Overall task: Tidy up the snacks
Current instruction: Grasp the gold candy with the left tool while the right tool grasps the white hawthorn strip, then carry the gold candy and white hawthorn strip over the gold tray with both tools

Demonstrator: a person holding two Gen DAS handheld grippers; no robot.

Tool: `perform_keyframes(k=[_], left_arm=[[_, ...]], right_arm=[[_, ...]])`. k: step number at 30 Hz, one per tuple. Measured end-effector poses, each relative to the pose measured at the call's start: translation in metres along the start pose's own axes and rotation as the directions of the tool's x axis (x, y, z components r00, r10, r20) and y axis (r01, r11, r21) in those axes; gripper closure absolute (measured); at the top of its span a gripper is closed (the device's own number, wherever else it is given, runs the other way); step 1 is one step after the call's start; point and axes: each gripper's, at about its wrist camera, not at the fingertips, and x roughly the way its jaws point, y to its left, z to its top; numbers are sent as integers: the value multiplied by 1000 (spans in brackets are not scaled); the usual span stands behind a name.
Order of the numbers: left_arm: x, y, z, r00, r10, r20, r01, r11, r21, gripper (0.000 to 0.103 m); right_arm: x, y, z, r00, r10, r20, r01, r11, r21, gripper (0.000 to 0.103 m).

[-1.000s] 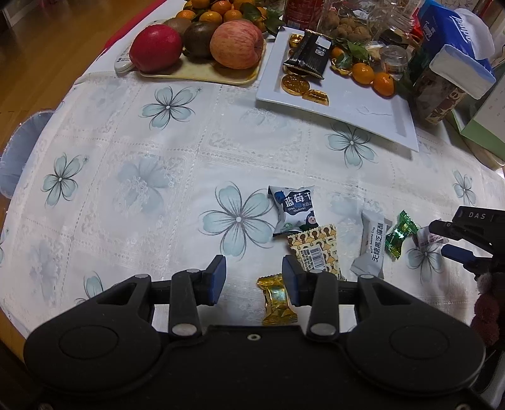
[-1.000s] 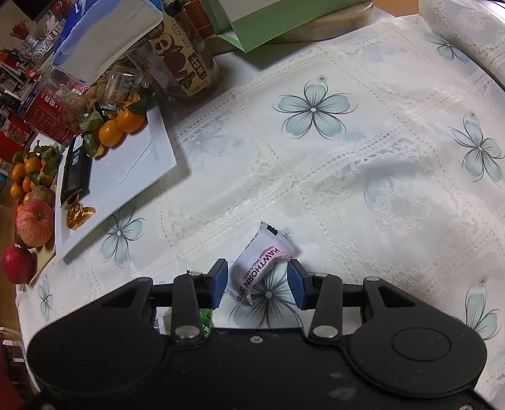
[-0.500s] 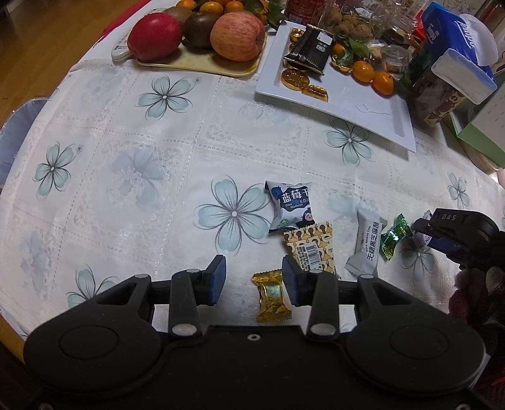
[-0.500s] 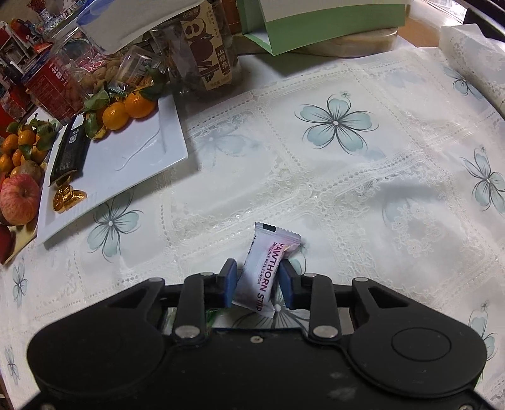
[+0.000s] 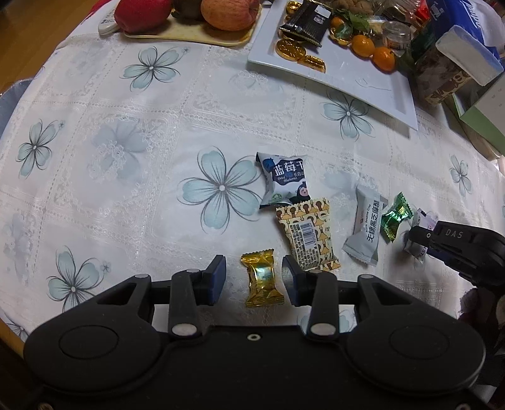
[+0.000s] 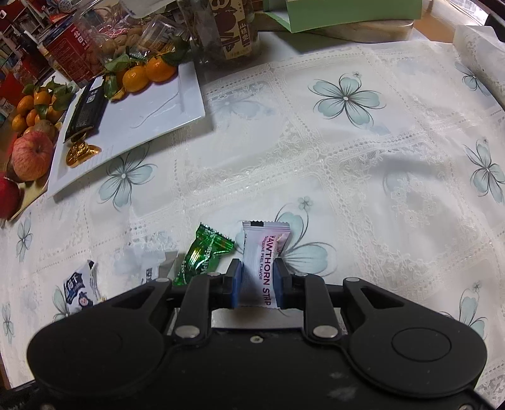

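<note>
My right gripper (image 6: 258,280) points down at the tablecloth, its jaws closing tight on a white hawthorn strip packet (image 6: 263,243), blue pads pressing both long sides. A green candy (image 6: 205,252) lies just left of it. My left gripper (image 5: 254,276) hangs open over a gold-wrapped candy (image 5: 264,285), which lies between the fingers without touching them. Ahead of it lie a blueberry packet (image 5: 285,178), a yellow patterned packet (image 5: 307,235) and a grey-white packet (image 5: 366,230). A white plate (image 5: 363,72) at the back holds gold coins, a black bar and mandarins.
A tray of apples (image 5: 189,31) stands at the back left. Jars and a tissue box (image 5: 460,56) crowd the back right beside a green box (image 6: 347,15). The table edge (image 5: 12,104) curves along the left.
The right gripper's jaws have come together onto the hawthorn packet and the gripper has rolled, squaring up with it. The left gripper stays open; the gold candy now sits further between its fingers.
</note>
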Motion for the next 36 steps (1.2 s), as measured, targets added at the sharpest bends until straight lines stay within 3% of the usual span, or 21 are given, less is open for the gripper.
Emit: perform_keyframes(k=[19, 22, 26, 36], left_arm=[[29, -14, -4, 996, 60, -72, -58, 998, 20, 55], [32, -13, -4, 995, 63, -82, -62, 998, 10, 61], [36, -13, -4, 994, 63, -87, -63, 998, 11, 78], [29, -17, -7, 994, 74, -74, -72, 997, 39, 79]], right_arm=[[-21, -4, -11, 997, 62, -42, -63, 998, -28, 80], [-22, -3, -13, 997, 68, -44, -69, 997, -36, 80], [-23, -2, -15, 996, 71, -50, -74, 996, -45, 80], [-26, -6, -15, 996, 71, -57, -74, 996, -53, 80]])
